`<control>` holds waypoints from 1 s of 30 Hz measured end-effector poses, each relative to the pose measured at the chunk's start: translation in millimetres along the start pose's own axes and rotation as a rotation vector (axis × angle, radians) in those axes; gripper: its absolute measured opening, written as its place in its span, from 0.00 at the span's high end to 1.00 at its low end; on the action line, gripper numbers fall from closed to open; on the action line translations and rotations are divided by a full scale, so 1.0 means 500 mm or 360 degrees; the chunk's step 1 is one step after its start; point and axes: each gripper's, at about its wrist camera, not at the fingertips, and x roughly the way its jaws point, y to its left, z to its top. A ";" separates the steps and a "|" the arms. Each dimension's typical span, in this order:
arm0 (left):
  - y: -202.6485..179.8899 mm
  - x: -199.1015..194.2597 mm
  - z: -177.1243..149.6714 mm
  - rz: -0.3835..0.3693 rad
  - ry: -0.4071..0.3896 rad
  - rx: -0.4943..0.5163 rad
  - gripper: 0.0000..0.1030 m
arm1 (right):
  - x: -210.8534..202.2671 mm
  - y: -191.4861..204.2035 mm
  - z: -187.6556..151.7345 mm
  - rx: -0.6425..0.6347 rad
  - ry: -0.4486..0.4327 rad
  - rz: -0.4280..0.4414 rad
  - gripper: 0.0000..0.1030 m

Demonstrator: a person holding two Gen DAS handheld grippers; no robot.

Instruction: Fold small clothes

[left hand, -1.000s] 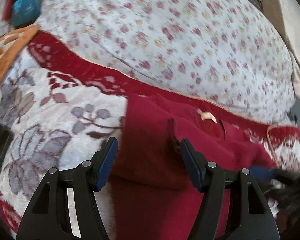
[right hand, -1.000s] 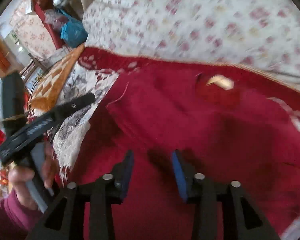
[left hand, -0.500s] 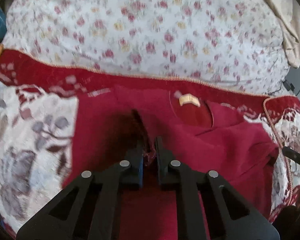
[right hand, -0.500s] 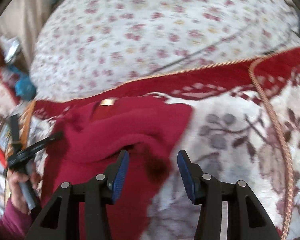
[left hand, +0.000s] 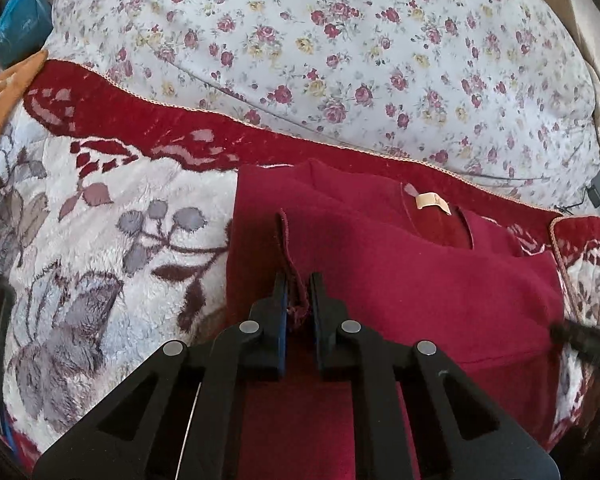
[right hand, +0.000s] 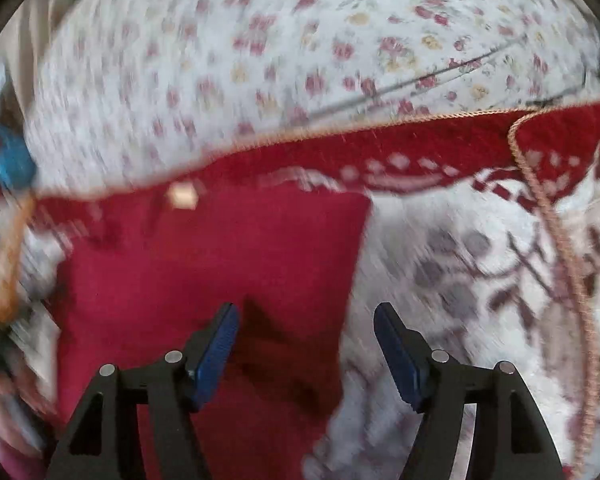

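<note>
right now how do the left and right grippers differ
The left gripper is shut, pinching an edge of the red garment; the right gripper is opening and holds nothing, poised over that garment's edge. The left view is sharp, the right blurred. Both have blue-padded black fingers.

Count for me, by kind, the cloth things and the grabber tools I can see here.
Red garment: 1
Red-and-white blanket: 1
Floral sheet: 1
Grabbers: 2, the left gripper and the right gripper
Total: 5

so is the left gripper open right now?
No: the left gripper is shut on a cuff edge of the red top.
</note>
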 end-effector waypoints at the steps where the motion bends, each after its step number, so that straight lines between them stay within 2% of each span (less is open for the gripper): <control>1: 0.001 0.000 -0.001 -0.0001 -0.0001 -0.0004 0.91 | 0.007 0.008 -0.017 -0.0072 0.0055 -0.0047 0.34; 3: 0.004 0.001 -0.003 0.0000 0.0005 -0.0014 0.91 | 0.001 0.010 -0.049 -0.0158 0.0097 -0.0057 0.34; 6: 0.002 0.004 -0.006 0.0013 0.0009 -0.0022 0.91 | -0.031 -0.010 -0.067 -0.0125 0.0108 -0.0013 0.34; 10: -0.004 0.005 -0.011 0.0048 -0.0008 0.0000 0.91 | -0.075 -0.032 -0.025 -0.0010 -0.0062 0.0030 0.33; 12: -0.006 0.007 -0.012 0.0062 -0.0010 0.0007 0.91 | -0.064 -0.039 0.008 0.0070 -0.0122 0.0072 0.32; 15: -0.009 0.011 -0.013 0.0084 -0.0015 0.0021 0.91 | 0.010 -0.044 0.046 0.0140 -0.0029 0.0143 0.33; 17: -0.012 0.011 -0.014 0.0099 -0.0022 0.0039 0.91 | 0.059 -0.040 0.052 0.0156 0.0042 0.0176 0.59; 18: -0.012 0.011 -0.014 0.0102 -0.0023 0.0046 0.91 | 0.066 -0.034 0.050 0.0140 0.0042 0.0169 0.65; 19: -0.014 0.011 -0.014 0.0104 -0.0024 0.0050 0.90 | 0.057 -0.032 0.049 0.0116 -0.0024 0.0143 0.80; 23: -0.026 0.019 -0.016 0.0139 -0.0019 0.0082 0.87 | 0.021 -0.034 0.050 0.0024 -0.0164 0.0004 0.86; 25: -0.032 0.020 -0.019 0.0163 -0.0024 0.0106 0.87 | 0.045 -0.036 0.044 -0.0042 -0.0143 -0.0161 0.86; 26: -0.033 0.019 -0.021 0.0169 -0.0029 0.0110 0.87 | 0.061 -0.034 0.042 -0.0065 -0.0113 -0.0194 0.86; 29: -0.029 0.018 -0.022 0.0165 -0.0029 0.0098 0.87 | 0.036 -0.040 0.040 -0.0051 -0.0160 -0.0199 0.86; 30: -0.028 0.018 -0.022 0.0162 -0.0029 0.0092 0.87 | 0.021 -0.042 0.041 -0.0025 -0.0179 -0.0206 0.80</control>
